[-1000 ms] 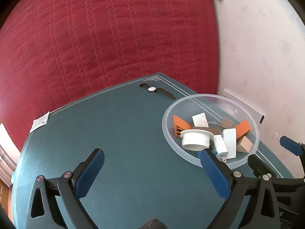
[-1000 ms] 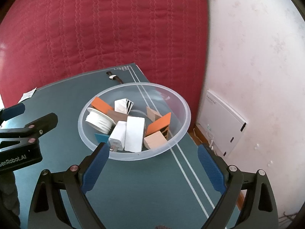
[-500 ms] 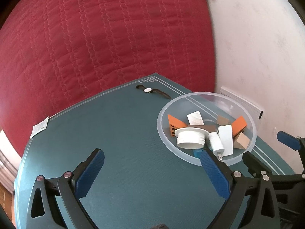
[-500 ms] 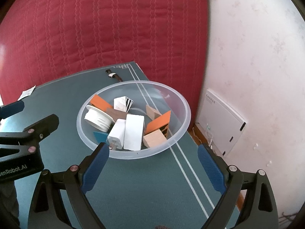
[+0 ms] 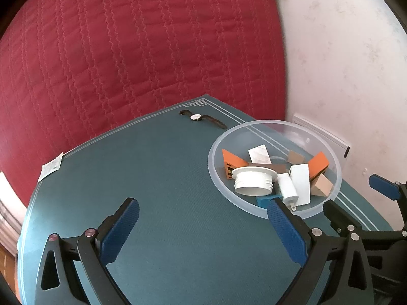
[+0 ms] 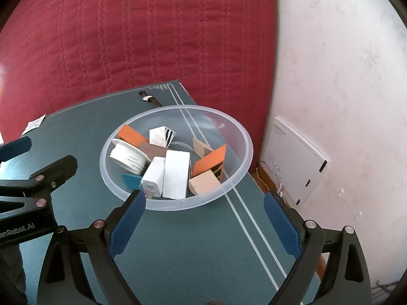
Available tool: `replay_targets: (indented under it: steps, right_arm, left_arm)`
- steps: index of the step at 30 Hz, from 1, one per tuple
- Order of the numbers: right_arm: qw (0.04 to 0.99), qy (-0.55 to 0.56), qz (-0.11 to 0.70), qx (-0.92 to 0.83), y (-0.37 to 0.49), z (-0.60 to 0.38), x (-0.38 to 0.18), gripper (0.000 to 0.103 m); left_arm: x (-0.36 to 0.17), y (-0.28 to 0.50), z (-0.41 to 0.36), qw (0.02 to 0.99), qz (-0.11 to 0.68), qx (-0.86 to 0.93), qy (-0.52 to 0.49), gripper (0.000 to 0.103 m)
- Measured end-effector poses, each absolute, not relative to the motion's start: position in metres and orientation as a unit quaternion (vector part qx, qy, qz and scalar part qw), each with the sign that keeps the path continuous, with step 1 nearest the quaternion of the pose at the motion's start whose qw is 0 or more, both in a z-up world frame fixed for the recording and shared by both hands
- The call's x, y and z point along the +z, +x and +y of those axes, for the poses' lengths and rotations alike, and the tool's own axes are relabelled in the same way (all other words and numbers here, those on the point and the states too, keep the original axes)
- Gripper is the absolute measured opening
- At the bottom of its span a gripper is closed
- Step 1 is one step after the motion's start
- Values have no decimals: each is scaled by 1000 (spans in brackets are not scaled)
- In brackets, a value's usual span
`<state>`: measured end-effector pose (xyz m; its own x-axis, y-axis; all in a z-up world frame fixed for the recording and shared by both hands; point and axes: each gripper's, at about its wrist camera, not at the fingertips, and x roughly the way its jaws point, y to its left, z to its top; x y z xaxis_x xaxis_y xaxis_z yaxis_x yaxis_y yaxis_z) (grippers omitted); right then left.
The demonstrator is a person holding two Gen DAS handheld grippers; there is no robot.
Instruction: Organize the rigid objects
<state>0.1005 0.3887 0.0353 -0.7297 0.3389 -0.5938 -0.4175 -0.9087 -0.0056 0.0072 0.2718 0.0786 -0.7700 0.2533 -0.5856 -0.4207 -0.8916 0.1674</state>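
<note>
Hovering both grippers over the tabletop [image 6: 193, 249], nothing held. Left gripper [image 5: 201, 225] jaws spread wide, empty; right gripper [image 6: 203, 213] same, wide and empty.

Task items all sit in the clear plastic bowl [image 6: 236, 129], just ahead of the right gripper and ahead-right of the left one. The right gripper's left pad overlaps the near rim in its own view; contact I can't tell. Inside, piled loose and tilted against each other: white threaded cap [image 6: 127, 156] on the left, white plug adapter [image 6: 152, 175] with prongs toward me, white box [image 6: 176, 174] leaning beside it, two orange wedges [image 6: 209, 162], wooden block [image 6: 203, 184], a blue piece [image 6: 131, 180] mostly buried under the adapter. My read: the bowl is the collection bin, so sorting looks near done, or they're staged for unloading.

A wristwatch [image 5: 197, 117] lies flat far ahead of the left gripper at the tabletop's far edge, outside the bowl. A paper tag [image 5: 51, 167] sits far ahead-left.

Readable text: "enRobot.AI" on the left gripper body, seen by the right wrist camera. Wall panel [image 6: 292, 162] lettering too small to read.
</note>
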Motion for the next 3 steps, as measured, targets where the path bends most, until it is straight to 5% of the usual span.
replay_targets:
  steps: [3]
  right_arm:
    - [201, -309, 64, 928, 101, 387, 34, 95]
  left_arm:
    - [79, 7, 271, 181, 146, 929, -289, 102]
